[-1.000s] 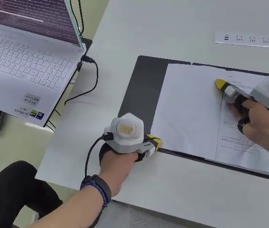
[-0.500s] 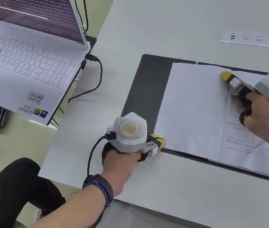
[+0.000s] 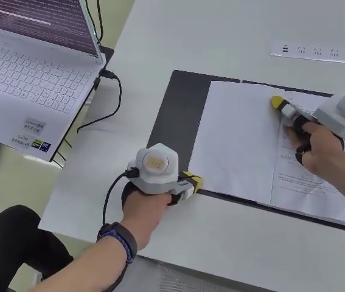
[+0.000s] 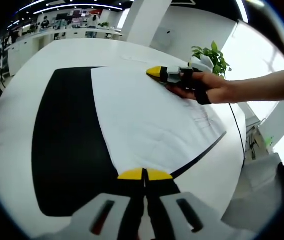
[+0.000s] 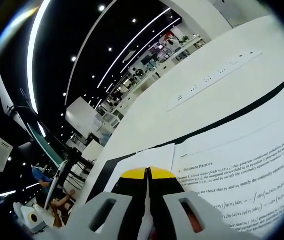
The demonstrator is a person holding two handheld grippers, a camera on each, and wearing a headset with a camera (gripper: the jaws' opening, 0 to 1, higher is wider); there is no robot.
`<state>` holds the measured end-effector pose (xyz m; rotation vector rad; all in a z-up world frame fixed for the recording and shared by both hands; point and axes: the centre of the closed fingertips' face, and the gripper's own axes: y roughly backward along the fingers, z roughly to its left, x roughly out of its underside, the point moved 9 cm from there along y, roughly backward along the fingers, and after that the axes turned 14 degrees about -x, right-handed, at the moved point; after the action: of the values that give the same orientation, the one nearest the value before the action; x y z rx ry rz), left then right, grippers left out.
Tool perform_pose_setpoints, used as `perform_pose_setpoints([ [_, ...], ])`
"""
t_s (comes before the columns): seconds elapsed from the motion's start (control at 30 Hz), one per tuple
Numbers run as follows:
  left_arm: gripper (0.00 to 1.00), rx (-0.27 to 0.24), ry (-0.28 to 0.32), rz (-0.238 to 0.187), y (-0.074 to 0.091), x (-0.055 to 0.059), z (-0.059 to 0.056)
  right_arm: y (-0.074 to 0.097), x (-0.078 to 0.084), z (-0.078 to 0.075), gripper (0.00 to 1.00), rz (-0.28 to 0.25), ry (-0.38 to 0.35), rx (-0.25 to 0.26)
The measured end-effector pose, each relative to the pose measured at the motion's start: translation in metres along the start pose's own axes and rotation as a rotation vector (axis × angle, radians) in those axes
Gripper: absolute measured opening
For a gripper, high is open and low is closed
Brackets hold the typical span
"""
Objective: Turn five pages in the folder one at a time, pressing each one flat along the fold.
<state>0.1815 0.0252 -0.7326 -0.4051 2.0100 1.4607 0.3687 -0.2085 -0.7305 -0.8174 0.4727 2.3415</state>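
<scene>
1. The folder (image 3: 175, 115) lies spread flat on the white table (image 3: 209, 36); its turned page (image 3: 236, 140), blank side up, spans the space between the two gripper tips; the printed page (image 3: 306, 182) lies beneath the right hand (image 3: 315, 146), behind that gripper's tip.
2. The right gripper (image 3: 277, 103) has its yellow jaws closed tip to tip with nothing between them; the tip sits at the fold, near the far end of the page; the right gripper view shows the seam running just ahead of it (image 5: 147, 173).
3. The left gripper (image 3: 195, 181) is likewise closed on nothing; its tip rests at the near edge of the black cover, just beside the turned page's corner (image 4: 145, 174).
4. Likely risk: a hard or slanted press along the fold could crease or tear the sheet at the binding; a narrow tip dragged off the seam would leave the page bowed, so it may spring back.
5. Second risk: if the left tip lifts or slides, the folder could skid on the smooth table under the right gripper's push.
6. Pose: the right forearm reaches in from the gripper's rear, wrist low, tool angled down toward the fold; the left hand (image 3: 145, 204) grips from above, wrist straight, a watch (image 3: 120, 234) behind it; a laptop (image 3: 32, 79) stands well apart beyond the left gripper; a power strip (image 3: 318, 53) lies past the right tip.
</scene>
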Motion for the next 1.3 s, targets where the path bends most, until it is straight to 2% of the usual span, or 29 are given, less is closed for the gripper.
perform_pose_setpoints([
  [0.23,0.0,0.006,0.001,0.001,0.0,0.0,0.0,0.013,0.013,0.011,0.0,0.019,0.006,-0.034],
  [0.47,0.0,0.002,0.004,0.001,0.001,0.0,-0.001,0.029,0.025,0.016,0.0,-0.009,-0.009,-0.048],
  [0.67,0.0,0.002,0.004,-0.001,0.001,-0.001,-0.001,0.04,0.035,0.02,0.0,0.007,-0.019,-0.06],
  [1.13,0.0,0.001,0.011,-0.004,0.001,-0.001,-0.001,0.056,0.049,0.026,0.0,0.005,-0.037,-0.081],
  [1.3,0.0,0.001,0.013,-0.006,0.002,0.0,-0.001,0.064,0.055,0.032,0.0,0.027,-0.038,-0.095],
])
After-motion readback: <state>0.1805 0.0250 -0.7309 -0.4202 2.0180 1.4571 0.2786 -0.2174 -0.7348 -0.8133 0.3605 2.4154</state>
